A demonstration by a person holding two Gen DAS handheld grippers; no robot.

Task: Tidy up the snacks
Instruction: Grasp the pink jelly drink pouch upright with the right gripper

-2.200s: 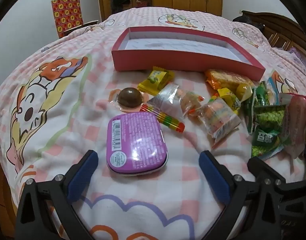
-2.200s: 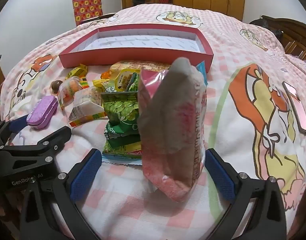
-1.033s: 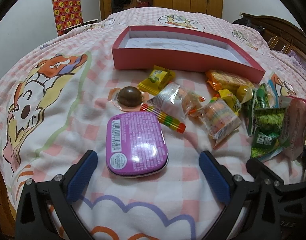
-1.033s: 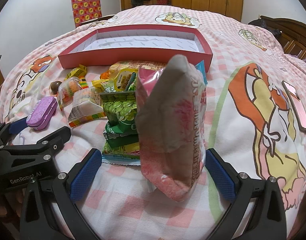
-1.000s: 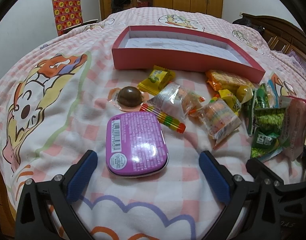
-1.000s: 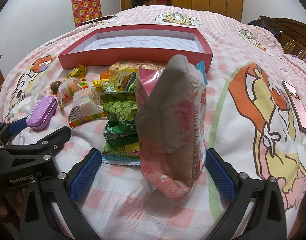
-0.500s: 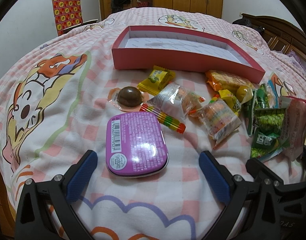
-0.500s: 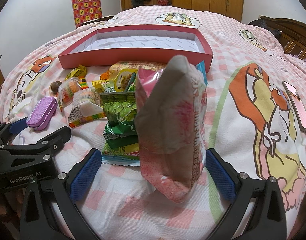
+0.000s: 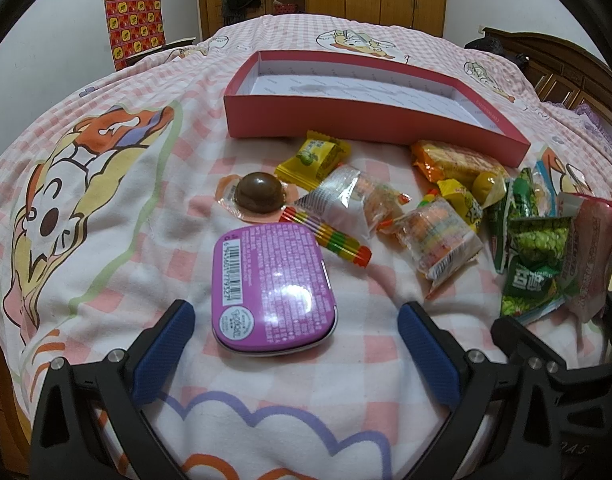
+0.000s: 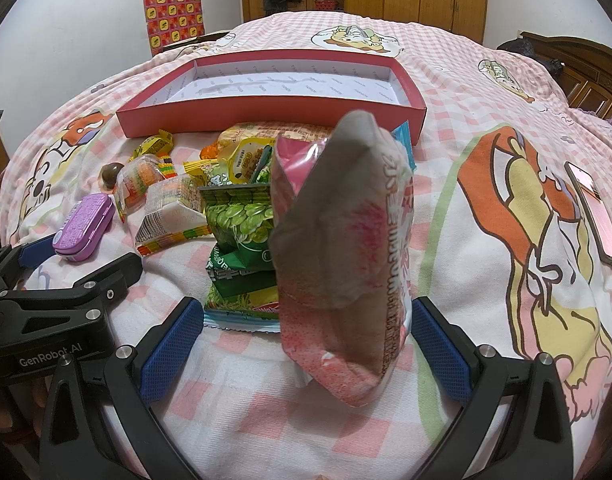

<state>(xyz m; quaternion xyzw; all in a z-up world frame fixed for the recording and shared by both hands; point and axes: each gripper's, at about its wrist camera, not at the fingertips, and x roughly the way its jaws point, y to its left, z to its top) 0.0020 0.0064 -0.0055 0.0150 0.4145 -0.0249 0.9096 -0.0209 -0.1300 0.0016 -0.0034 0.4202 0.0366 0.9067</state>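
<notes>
Pink checked bedspread (image 9: 117, 264) holds a snack pile before an empty red box (image 9: 370, 128). Left gripper (image 9: 291, 354), jaws spread, frames a purple tin (image 9: 269, 284); right gripper (image 10: 308, 340), also spread, frames an upright pink bag (image 10: 346, 248). Best to squeeze each squarely at its middle before lifting toward the box.

Even indoor light, glare on the purple tin (image 9: 271, 286); fisheye bends and darkens edges; nearest pink packet (image 10: 346, 256) soft.
</notes>
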